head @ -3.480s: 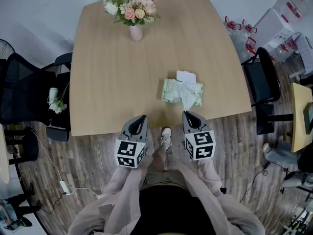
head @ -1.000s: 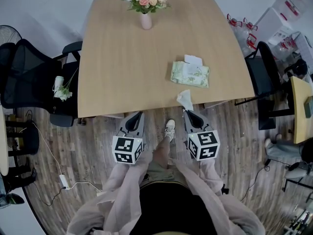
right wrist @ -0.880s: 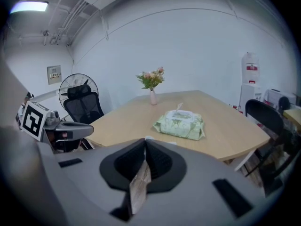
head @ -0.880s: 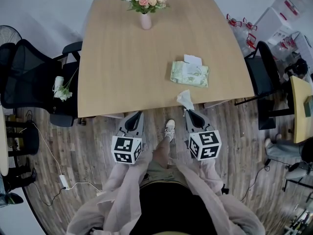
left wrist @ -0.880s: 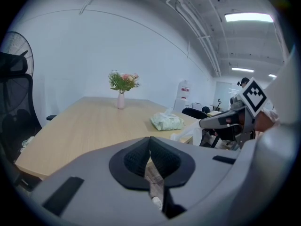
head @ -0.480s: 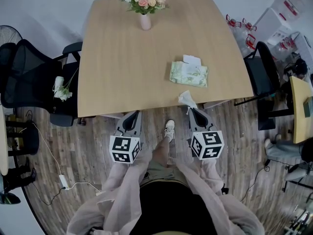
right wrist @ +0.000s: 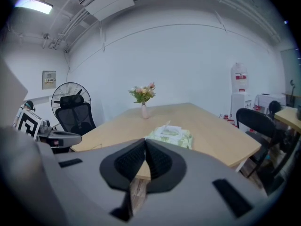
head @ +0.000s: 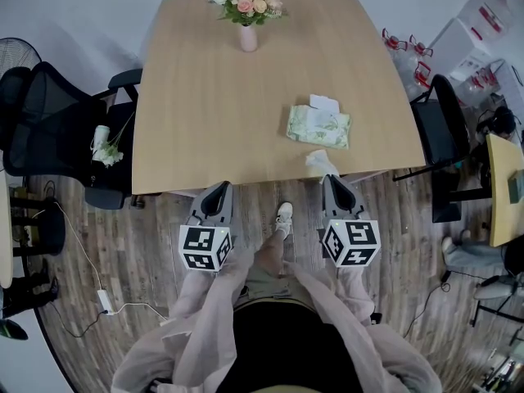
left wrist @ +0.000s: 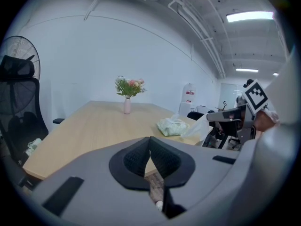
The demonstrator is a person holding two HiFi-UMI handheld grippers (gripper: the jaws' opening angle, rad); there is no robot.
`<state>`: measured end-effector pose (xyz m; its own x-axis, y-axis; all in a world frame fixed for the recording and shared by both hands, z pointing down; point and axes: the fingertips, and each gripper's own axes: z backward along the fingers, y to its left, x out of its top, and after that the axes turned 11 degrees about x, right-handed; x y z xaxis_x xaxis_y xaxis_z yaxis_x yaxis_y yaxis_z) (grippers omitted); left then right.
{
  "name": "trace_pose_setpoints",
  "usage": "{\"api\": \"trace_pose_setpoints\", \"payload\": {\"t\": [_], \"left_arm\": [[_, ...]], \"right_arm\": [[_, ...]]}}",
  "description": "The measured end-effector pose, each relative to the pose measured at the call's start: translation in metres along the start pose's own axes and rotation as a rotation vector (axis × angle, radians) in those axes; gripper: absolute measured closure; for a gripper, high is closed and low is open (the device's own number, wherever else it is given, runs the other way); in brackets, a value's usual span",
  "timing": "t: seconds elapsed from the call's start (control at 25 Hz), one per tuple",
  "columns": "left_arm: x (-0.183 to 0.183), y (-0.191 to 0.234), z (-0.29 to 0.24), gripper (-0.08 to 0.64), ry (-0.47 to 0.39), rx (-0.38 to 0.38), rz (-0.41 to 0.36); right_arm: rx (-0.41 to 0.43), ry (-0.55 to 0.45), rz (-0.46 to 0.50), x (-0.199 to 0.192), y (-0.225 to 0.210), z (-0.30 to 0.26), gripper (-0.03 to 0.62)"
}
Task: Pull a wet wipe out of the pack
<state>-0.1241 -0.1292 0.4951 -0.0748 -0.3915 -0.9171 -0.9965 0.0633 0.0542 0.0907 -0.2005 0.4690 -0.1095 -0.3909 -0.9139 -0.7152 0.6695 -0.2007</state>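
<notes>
The pack point(head: 318, 127) lies on the table point(head: 205, 97) with its flap point(head: 325, 103) open. The wipe point(head: 321, 162) sits just on the near side of the pack, at the table's edge, pinched in the closed jaws of the right gripper point(head: 330, 178). The left gripper point(head: 219, 188) hangs well left of the pack, off the table's near edge, its jaws pressed together with nothing between them. A vase point(head: 248, 38) of flowers stands far beyond the pack.

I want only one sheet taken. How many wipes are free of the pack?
1: a wet wipe pinched in the right gripper at the table's near edge, apart from the pack. Others inside are hidden.
</notes>
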Motion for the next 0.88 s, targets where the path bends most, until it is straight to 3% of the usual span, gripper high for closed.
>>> {"api": "trace_pose_setpoints", "payload": {"t": [0.2, 0.88], "left_arm": [[0.010, -0.003, -0.001, 0.548, -0.022, -0.008, -0.001], [0.012, -0.020, 0.010, 0.548, -0.035, -0.033, -0.002]], "right_arm": [[0.004, -0.037, 0.003, 0.013, 0.000, 0.003, 0.581], [0.020, -0.020, 0.023, 0.012, 0.007, 0.010, 0.581]]}}
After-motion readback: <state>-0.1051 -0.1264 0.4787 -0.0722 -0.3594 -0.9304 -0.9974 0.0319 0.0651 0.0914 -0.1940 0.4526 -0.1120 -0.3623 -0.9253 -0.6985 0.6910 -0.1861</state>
